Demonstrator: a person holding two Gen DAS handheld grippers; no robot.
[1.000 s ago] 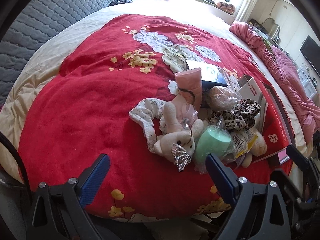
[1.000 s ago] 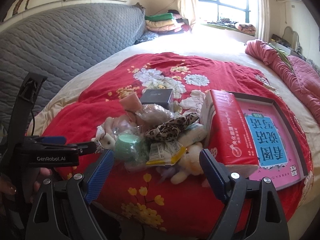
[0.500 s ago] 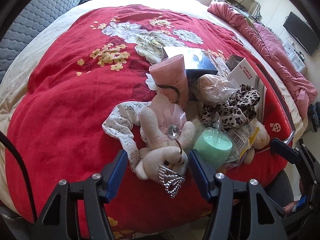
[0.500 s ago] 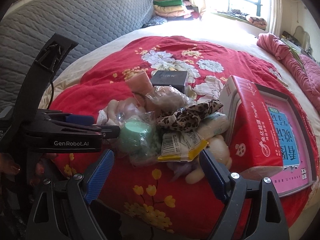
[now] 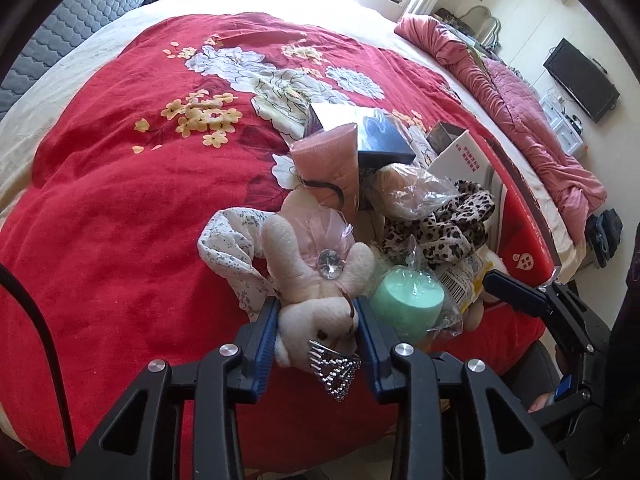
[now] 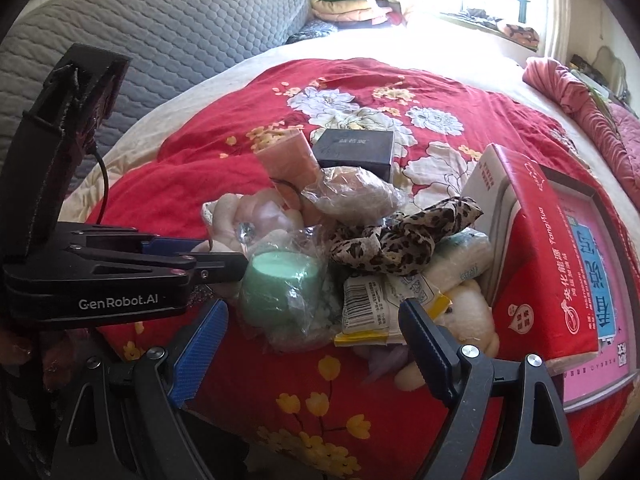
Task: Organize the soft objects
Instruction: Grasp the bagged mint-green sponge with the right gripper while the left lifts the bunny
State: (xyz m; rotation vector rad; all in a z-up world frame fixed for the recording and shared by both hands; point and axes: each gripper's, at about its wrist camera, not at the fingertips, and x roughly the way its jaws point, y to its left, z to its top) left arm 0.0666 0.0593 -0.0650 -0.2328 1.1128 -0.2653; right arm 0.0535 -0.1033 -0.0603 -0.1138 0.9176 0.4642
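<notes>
Left jaws on the bunny, right gripper waiting wide over the pile.

I'm over the red floral blanket [image 5: 120, 208], everything heaped near its front edge beside the red box [image 6: 532, 240]. My left gripper [image 5: 316, 328] has just been closing, and its pads now press the plush bunny [image 5: 316, 280] at the head, by the little tiara [image 5: 336, 368]. It looks light and squashy, so I judge a head grip will hold, though the body may dangle. My right gripper [image 6: 316, 340] stands wide open, empty, just short of the bagged green sponge [image 6: 280, 284].
</notes>
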